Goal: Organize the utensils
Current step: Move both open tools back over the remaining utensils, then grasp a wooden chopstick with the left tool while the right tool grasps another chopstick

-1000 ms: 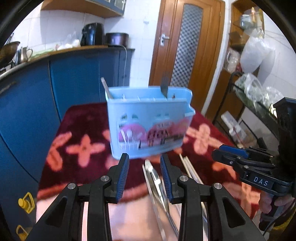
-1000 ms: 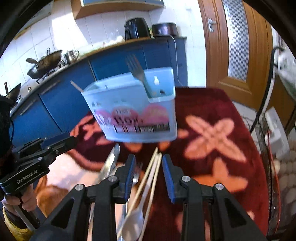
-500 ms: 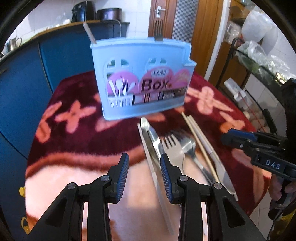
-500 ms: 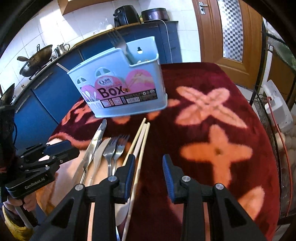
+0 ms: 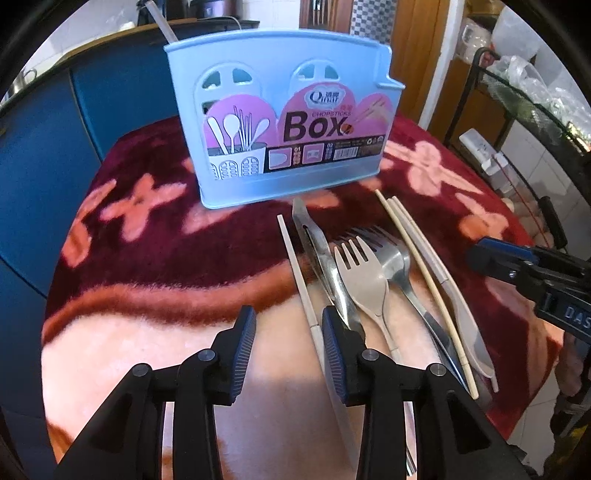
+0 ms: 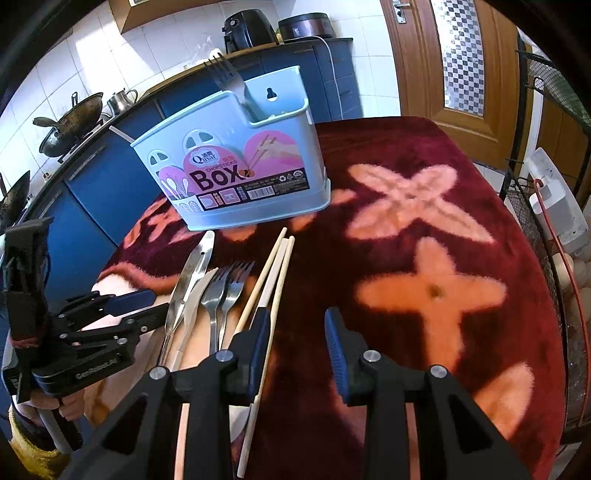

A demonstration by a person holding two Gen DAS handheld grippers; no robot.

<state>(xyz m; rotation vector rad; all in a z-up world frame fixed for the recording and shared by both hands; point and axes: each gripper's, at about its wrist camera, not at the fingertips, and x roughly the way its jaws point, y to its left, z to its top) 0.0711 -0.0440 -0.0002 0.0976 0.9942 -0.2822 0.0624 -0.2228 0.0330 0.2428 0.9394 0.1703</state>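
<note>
Several utensils lie in a loose row on the red flowered table cover [image 5: 155, 258], just in front of the blue chopsticks box [image 5: 284, 122], which stands at twelve o'clock from both our grippers. From the left wrist view we read the row outward from the box: a single pale chopstick [image 5: 299, 280], a steel knife [image 5: 325, 258], a beige fork [image 5: 364, 280] overlapping a steel fork [image 5: 397, 258], then a pair of chopsticks [image 5: 417, 258] with a pale handle [image 5: 465, 314] beside them at three o'clock. One fork [image 6: 225, 77] already stands in the box's right end compartment, and a thin stick [image 5: 162, 22] leans out at its left end, so we judge the sorting begun, with most pieces yet to go in.

Our left gripper [image 5: 288, 339] hangs low over the near end of the row, jaws partly apart and empty; the single chopstick's shaft sits just inside its right pad, apparently not pinched. Our right gripper [image 6: 297, 347] is likewise released and holds nothing, the chopstick pair running under its left finger [image 6: 258, 343].

We take this as the approach before a pick. Next, each gripper needs to centre on one thin shaft, settle onto the plush cover, and close squarely; neighbours lie touching, so dragging two along is the risk.
</note>
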